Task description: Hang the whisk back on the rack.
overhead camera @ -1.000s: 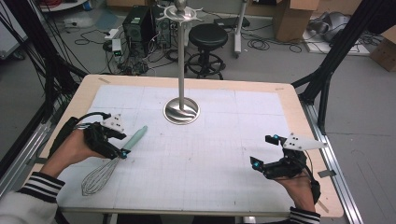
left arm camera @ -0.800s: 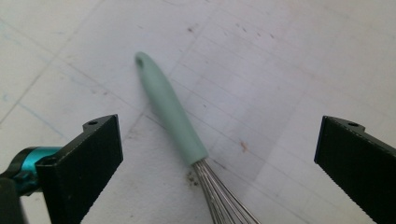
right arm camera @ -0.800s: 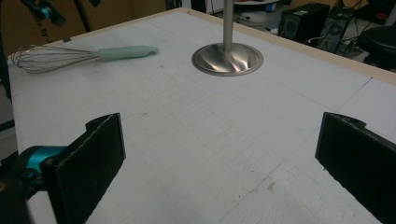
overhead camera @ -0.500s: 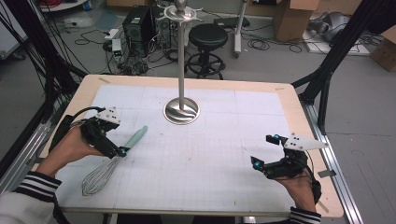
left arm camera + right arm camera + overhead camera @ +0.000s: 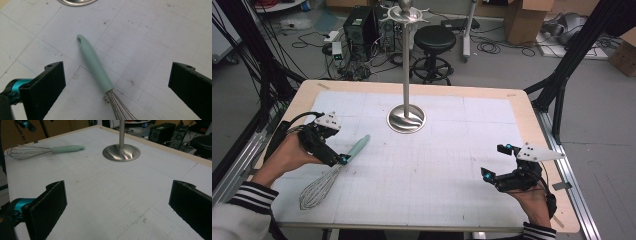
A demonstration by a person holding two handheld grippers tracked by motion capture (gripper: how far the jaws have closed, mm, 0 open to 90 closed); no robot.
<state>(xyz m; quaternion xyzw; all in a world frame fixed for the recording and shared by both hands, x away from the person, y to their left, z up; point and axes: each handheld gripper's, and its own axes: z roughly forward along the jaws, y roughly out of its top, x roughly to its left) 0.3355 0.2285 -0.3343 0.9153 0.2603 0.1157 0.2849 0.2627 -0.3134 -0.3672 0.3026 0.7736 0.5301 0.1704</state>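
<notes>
On your left, your left hand point(image 5: 287, 155) holds the left gripper point(image 5: 116, 82) low over the white gridded mat point(image 5: 437, 165), its jaws spread wide with nothing between the pads but the whisk's handle below them. The whisk point(image 5: 329, 175) lies flat on the mat just beside that gripper, its wire head toward your near-left corner and its pale green handle point(image 5: 94, 63) angled up toward the middle of the table; in the left gripper view the handle runs up between the two jaws, touching neither, with a small hole at its far tip. Moving to the centre, a tall metal stand point(image 5: 406, 75) rises from a round polished base point(image 5: 406, 119) on the far half of the mat, well apart from the whisk's handle. On your right, your right hand point(image 5: 532, 200) keeps the right gripper point(image 5: 117, 205) near the near-right edge of the wooden table point(image 5: 532, 120), jaws also wide apart and empty. In the right gripper view it looks across the mat toward the stand's base, with the whisk lying farther off at upper left.
</notes>
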